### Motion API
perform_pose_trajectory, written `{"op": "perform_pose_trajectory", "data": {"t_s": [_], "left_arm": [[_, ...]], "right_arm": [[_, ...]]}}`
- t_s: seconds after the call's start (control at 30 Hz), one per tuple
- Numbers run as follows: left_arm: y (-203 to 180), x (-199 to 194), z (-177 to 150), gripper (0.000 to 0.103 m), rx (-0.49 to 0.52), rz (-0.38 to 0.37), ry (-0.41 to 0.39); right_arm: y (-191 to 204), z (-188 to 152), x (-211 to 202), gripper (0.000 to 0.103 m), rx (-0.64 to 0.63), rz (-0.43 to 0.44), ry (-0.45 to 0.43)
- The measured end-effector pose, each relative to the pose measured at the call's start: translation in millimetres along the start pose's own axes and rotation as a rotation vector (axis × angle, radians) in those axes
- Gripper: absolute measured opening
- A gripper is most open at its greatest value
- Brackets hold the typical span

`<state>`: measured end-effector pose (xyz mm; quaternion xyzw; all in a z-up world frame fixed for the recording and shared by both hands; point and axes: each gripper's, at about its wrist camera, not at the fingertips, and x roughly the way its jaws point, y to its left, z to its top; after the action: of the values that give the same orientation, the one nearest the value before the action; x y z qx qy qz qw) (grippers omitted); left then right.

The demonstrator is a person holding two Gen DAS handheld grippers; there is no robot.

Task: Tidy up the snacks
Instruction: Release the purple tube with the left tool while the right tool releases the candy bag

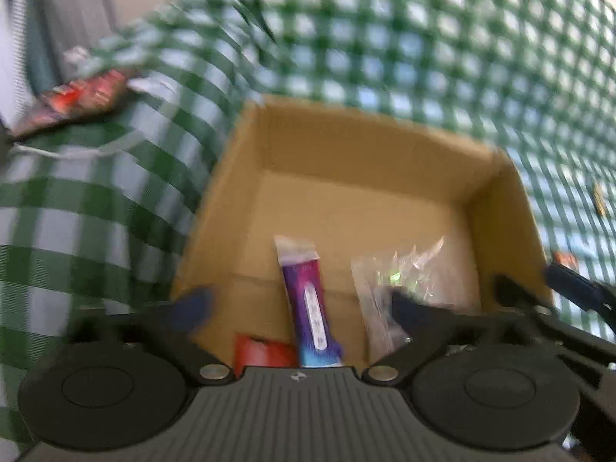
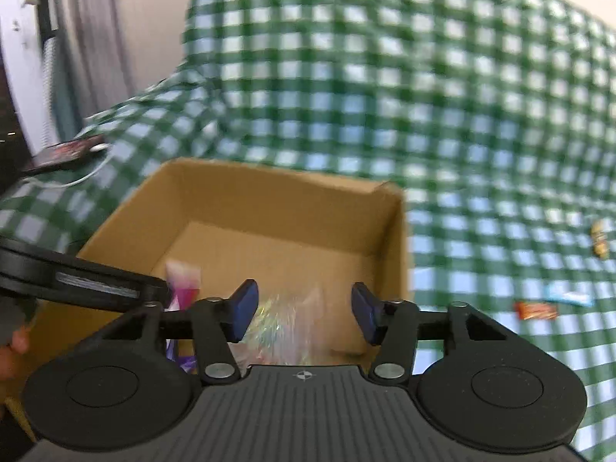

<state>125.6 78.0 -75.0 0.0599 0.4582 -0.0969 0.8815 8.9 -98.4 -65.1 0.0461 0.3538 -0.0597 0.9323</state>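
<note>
Two wrist views, both blurred, both looking down into the open cardboard box (image 1: pixel 496 208) on the green-checked cloth (image 1: pixel 423 38). My left gripper (image 1: pixel 304 304) is spread wide, nothing between its pads, hanging over the box's near end. My right gripper (image 2: pixel 304 312) is partly spread, pads clear of everything, with the clear crinkly bag (image 2: pixel 285 319) lying below the gap on the box floor. Only the left view shows the box contents properly: a purple-and-blue stick pack (image 1: pixel 308 300) lying lengthwise, a red packet (image 1: pixel 261 352) half hidden at the near edge, and the clear bag to their right. Only the right view shows loose snacks well outside the box to the right: an orange bar (image 2: pixel 537 310), a light blue wrapper (image 2: pixel 568 298) just beside it, and a small yellow piece (image 2: pixel 598 244) farther back. Both views catch a dark red-printed pack (image 1: pixel 73 100) and a white cable (image 1: pixel 69 152) at far left on the cloth. No label or brand readable through the blur.
</note>
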Motion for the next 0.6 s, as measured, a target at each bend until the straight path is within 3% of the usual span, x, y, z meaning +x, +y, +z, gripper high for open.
{"op": "perform_pose_trajectory", "data": {"t_s": [0.07, 0.13, 0.3, 0.6], "left_arm": [[5, -10, -3, 0.103, -0.002, 0.019, -0.045], [8, -17, -10, 0.103, 0.023, 0.031, -0.024], [14, -49, -46, 0.103, 0.028, 0.043, 0.021], [13, -121, -116, 0.103, 0.037, 0.076, 0.039]], "right_arm": [[-4, -1, -9, 0.067, 0.006, -0.011, -0.005], [-6, -6, -22, 0.078, 0.010, -0.016, 0.008], [6, -27, -67, 0.090, -0.025, 0.006, 0.045], [29, -65, -152, 0.095, -0.060, 0.023, 0.069]]}}
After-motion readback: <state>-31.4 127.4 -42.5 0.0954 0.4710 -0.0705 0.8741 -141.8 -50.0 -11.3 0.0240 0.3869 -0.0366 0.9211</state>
